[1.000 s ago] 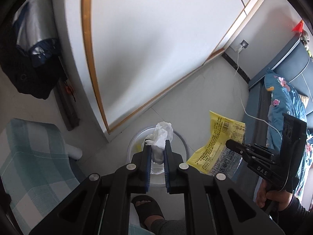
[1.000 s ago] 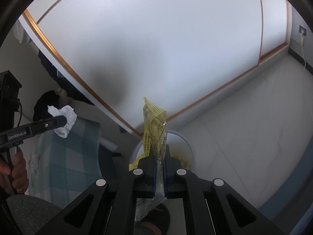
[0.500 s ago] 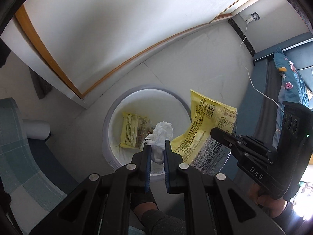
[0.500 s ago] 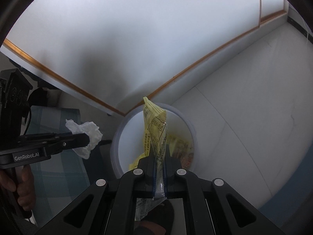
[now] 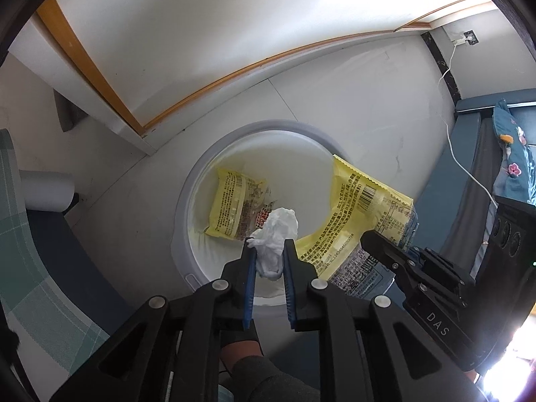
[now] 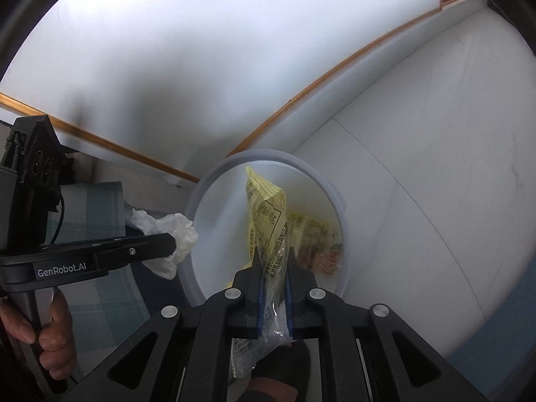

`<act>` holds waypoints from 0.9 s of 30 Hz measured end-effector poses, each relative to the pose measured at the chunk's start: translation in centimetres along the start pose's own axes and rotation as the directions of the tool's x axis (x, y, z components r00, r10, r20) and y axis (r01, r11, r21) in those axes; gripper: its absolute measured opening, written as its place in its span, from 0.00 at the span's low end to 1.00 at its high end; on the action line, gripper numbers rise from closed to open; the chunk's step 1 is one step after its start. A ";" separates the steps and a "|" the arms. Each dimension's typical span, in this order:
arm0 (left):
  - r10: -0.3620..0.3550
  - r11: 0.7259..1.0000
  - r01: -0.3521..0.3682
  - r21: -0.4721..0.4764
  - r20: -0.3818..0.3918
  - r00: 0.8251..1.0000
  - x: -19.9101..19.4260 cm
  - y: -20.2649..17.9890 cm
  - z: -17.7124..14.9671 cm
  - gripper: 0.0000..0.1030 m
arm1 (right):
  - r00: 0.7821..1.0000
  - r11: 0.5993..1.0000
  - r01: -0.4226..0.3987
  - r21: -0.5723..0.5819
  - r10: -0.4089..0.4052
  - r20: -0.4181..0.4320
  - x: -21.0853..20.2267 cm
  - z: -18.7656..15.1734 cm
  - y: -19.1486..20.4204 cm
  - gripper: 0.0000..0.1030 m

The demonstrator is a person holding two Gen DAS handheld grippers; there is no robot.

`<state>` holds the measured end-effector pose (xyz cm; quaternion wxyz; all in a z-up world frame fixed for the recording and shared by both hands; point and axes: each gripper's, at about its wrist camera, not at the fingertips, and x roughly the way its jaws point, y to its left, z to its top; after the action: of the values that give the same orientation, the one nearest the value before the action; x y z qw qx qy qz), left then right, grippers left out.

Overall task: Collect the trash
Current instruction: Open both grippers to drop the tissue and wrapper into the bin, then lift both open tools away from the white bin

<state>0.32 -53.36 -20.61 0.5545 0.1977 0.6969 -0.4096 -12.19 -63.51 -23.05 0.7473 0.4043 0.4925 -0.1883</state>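
While both loads hung over the bin [image 5: 182, 207], step in hand judged to be the drop.

Left wrist view, left to right:
- Bin mouth sat centre frame on the floor, one spent packet [image 5: 234, 207] lying flat inside.
- Left gripper [image 5: 268, 243] pointed steeply down at the near rim. Jaws narrow and just been opening; tissue [image 5: 276, 231] filled the gap and appeared to touch both pads.
- Wrapper [image 5: 361, 207] lay right of centre, half over the right rim, held by the right gripper [image 5: 372, 239] at lower right.

Right wrist view, left to right:
- Left gripper [image 6: 169, 243] came in from the left edge, tissue [image 6: 167, 231] just outside the left rim [image 6: 191, 207].
- Right gripper [image 6: 273, 251] was centre frame. Jaws just been opening, a narrow gap, wrapper [image 6: 268, 207] loose between the pads.

To do it well (judgement): bring the tissue further inside the rim before letting go, since it is light and may cling to a pad. Open both jaws fully and hold steady above the mouth. Tip the wrapper inward so it cannot catch on the rim.

Orientation: wrapper's long axis ran along the fingers, up the frame, crimped end pointing at the bin's far wall, seen edge-on. Tissue was a crumpled wad, slightly long along the fingers.
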 end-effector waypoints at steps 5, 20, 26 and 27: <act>0.024 1.000 -0.024 0.016 -0.002 1.000 0.3 -0.2 -0.1 0.25 | 1.000 1.000 -0.008 -0.004 0.008 0.006 0.4 -0.2 -0.1 0.25; 0.110 0.989 -0.118 0.088 0.084 0.990 -2.4 -1.0 -1.9 0.54 | 0.998 1.000 -0.019 -0.013 0.019 0.058 -2.1 -0.2 0.5 0.32; 0.175 0.979 -0.193 0.067 0.212 0.961 -7.0 -1.0 -4.1 0.54 | 0.991 0.999 -0.026 -0.032 0.030 0.127 -6.4 0.0 1.1 0.36; 0.173 0.980 -0.189 0.055 0.224 0.959 -7.8 -0.9 -4.6 0.54 | 0.989 0.999 -0.026 -0.039 0.032 0.143 -7.4 0.0 1.3 0.37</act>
<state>-0.75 -48.87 -12.79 0.6550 0.2353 0.5947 -0.4024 -14.56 -63.59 -15.95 0.7908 0.3829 0.4350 -0.1969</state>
